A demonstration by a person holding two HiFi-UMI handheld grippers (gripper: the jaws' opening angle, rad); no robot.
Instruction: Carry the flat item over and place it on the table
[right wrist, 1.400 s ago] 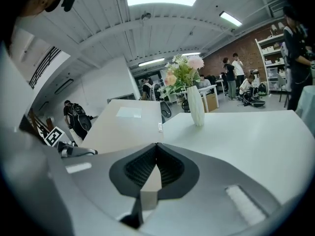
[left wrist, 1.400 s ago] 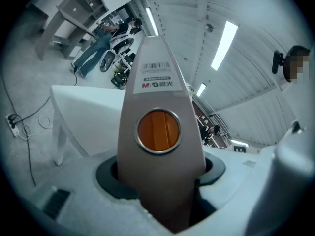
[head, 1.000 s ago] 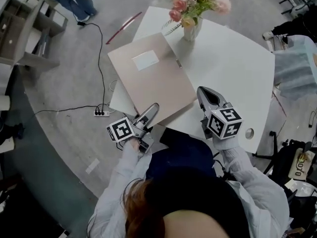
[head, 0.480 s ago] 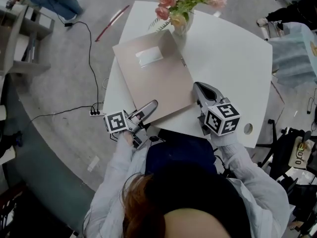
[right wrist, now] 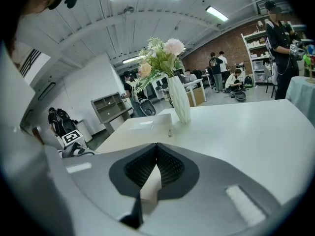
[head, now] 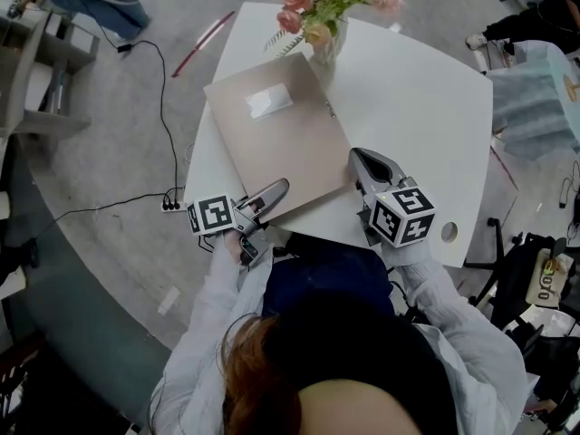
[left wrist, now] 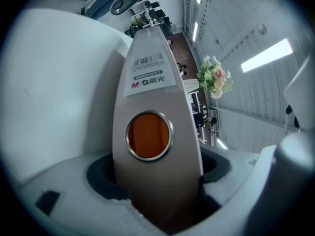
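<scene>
The flat item is a beige folder (head: 272, 139) with a white label, lying on the white table (head: 426, 98) next to a vase of flowers (head: 324, 12). My left gripper (head: 275, 191) is at its near left edge. In the left gripper view the folder's spine (left wrist: 147, 92), with its orange ring hole, stands between the jaws, which are opening and no longer seem to press on it. My right gripper (head: 360, 159) is shut on the near right corner. A beige sliver of folder (right wrist: 149, 191) is pinched between the dark pads.
The vase (right wrist: 179, 100) stands just beyond the folder's far edge. A round hole (head: 448, 232) sits in the table's near right corner. On the floor to the left lie a power strip with cable (head: 170, 206) and a red stick (head: 207, 43). Shelving (head: 27, 53) stands far left.
The folder and both grippers have shifted a little further onto the table, toward the vase. The folder's left side now overhangs the table edge less.
</scene>
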